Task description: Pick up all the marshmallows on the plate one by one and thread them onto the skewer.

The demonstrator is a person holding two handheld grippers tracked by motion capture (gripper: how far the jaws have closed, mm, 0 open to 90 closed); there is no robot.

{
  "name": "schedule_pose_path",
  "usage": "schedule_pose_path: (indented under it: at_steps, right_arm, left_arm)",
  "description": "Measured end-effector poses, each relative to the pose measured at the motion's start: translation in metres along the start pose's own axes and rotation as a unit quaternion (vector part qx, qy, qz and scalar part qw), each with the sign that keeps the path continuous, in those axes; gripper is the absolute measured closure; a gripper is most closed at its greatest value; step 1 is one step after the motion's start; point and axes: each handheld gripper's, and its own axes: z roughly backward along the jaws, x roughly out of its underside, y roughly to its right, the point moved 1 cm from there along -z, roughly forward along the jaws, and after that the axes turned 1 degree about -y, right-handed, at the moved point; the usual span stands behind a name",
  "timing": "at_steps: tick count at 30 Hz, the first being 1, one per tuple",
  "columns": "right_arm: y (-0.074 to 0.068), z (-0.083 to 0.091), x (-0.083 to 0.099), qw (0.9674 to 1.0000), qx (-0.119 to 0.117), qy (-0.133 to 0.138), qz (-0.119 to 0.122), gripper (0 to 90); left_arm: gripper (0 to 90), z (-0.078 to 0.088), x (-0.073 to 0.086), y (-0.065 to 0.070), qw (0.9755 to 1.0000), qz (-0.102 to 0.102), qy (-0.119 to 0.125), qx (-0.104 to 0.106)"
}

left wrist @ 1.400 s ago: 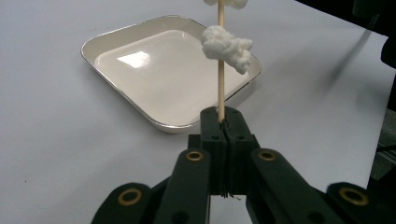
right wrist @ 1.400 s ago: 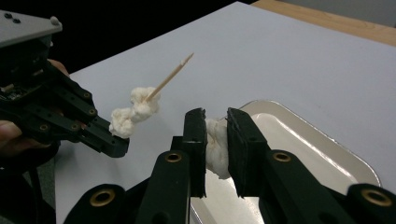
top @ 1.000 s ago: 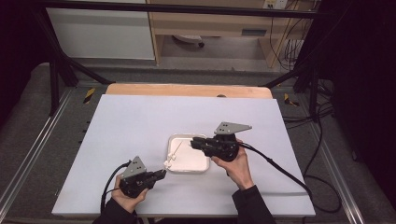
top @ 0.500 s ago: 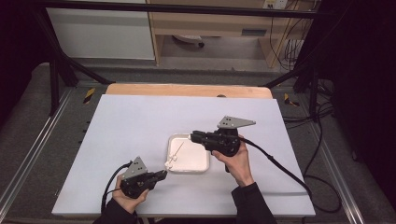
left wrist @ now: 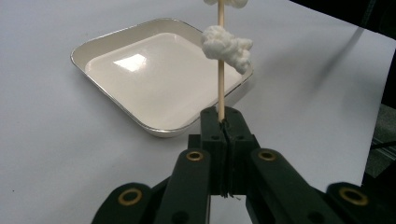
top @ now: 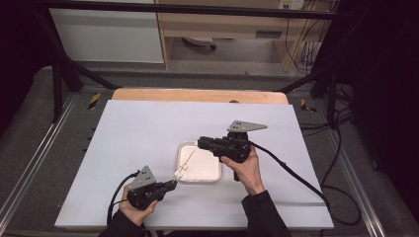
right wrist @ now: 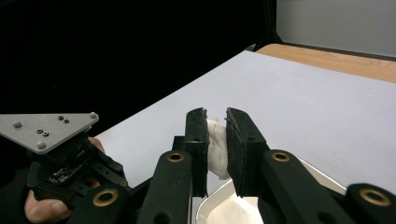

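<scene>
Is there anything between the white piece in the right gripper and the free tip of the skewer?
Nothing visible stands between them. The right gripper holds the white piece above the tray; the skewer, clamped in the left gripper, already carries a white lump lower down.

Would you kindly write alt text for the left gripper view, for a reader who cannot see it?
The left hand-held gripper, jaws closed, holds a thin wooden skewer upright, with a white fluffy lump threaded partway up. Behind it, an empty shallow white tray with rounded corners sits on the white table.
</scene>
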Motion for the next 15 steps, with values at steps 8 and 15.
schedule_pose_path:
  at_steps: [8, 15]
  right_arm:
    - [-0.0010, -0.0093, 0.0055, 0.9999, -0.010, -0.008, -0.007, 79.1]
    - [-0.0013, -0.0110, 0.0068, 0.9997, -0.019, -0.007, -0.011, 79.3]
  left_arm:
    - [88.4, 0.0002, -0.0001, 0.0002, 1.0000, -0.001, 0.001, -0.001]
    - [88.4, 0.0002, 0.0001, 0.0003, 1.0000, -0.001, 0.000, -0.002]
